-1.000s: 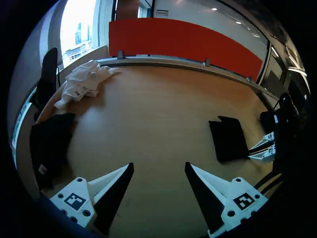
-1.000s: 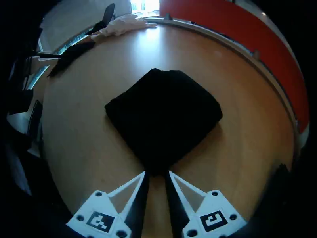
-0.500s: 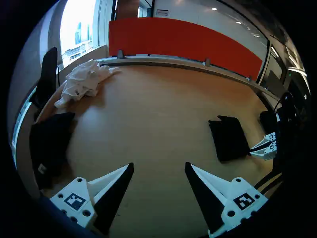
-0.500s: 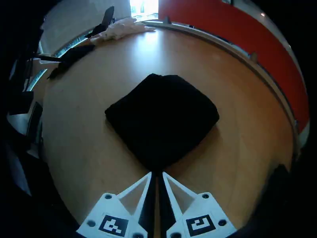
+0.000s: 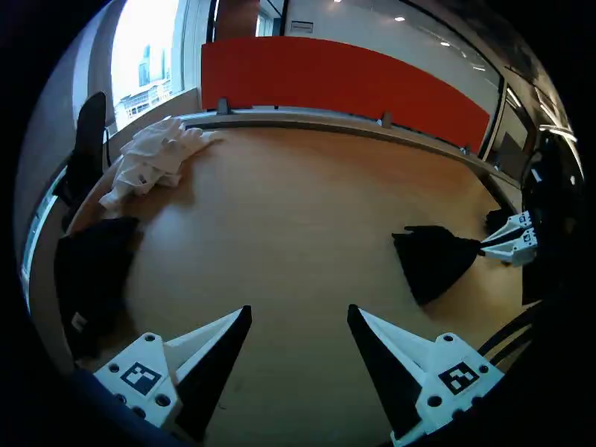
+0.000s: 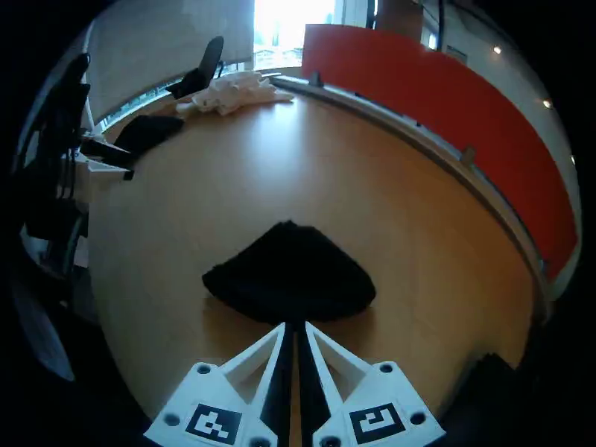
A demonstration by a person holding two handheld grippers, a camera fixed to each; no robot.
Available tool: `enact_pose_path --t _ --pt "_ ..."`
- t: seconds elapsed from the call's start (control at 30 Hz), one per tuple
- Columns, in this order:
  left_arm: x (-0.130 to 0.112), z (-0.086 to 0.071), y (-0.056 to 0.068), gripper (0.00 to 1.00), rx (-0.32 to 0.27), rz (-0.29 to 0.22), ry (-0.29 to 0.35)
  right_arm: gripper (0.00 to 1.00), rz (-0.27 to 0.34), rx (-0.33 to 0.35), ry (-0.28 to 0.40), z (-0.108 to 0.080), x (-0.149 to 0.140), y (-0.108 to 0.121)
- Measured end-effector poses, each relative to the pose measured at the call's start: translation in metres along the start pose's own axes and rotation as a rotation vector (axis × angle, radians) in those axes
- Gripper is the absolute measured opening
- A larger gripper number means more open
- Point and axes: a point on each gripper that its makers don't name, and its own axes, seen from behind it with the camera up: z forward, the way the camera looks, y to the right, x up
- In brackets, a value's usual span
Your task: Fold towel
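The towel (image 6: 290, 272) was black, soft and thick. It lay on the table (image 6: 320, 179), close in front of the right gripper (image 6: 296, 333). Its near corner was pinched between that gripper's two dark fingers, which were pressed almost together with just a thin slit between them. The pinched corner was raised a little, so the towel looked like a fan, wide at the far side and narrow at the fingers.

In the left gripper view, the towel (image 5: 432, 257) was far off to the right. It came to a sharp point, and the point met the tips of the right gripper (image 5: 486, 244).

The left gripper (image 5: 298, 314) was wide open and held nothing. Its fingers were dark wedges on white plastic bases with small black and white square marks. It sat above bare table (image 5: 298, 216), well apart from the towel.

The table was smooth, shiny, orange-brown wood with a curved edge. A crumpled white cloth (image 5: 153, 156) lay in a lumpy heap at the far corner. A flat dark cloth (image 5: 93, 272) lay near the left edge. A black chair (image 5: 86, 141) stood behind them, by a bright window (image 5: 141, 59). A long red board (image 5: 343, 78) ran along the back of the table.
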Motion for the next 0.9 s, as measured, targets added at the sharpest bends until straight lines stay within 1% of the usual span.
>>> enact_pose_path --t 0.23,0.33,0.43,0.6,0.9 --pt "0.007 -0.002 0.004 0.96 -0.010 0.006 0.017 0.04 -0.078 -0.038 0.094 -0.025 0.064 0.015" --pt "0.010 -0.003 0.006 0.95 -0.014 0.009 0.024 0.04 -0.105 -0.054 0.130 -0.037 0.087 0.021" --pt "0.012 -0.003 0.008 0.96 -0.018 0.013 0.031 0.04 -0.122 -0.072 0.158 -0.047 0.104 0.027" --pt "0.016 -0.003 0.010 0.96 -0.026 0.016 0.039 0.04 -0.133 -0.106 0.178 -0.061 0.117 0.039" --pt "0.020 -0.004 0.013 0.96 -0.037 0.023 0.047 0.04 -0.116 -0.146 0.179 -0.078 0.111 0.059"
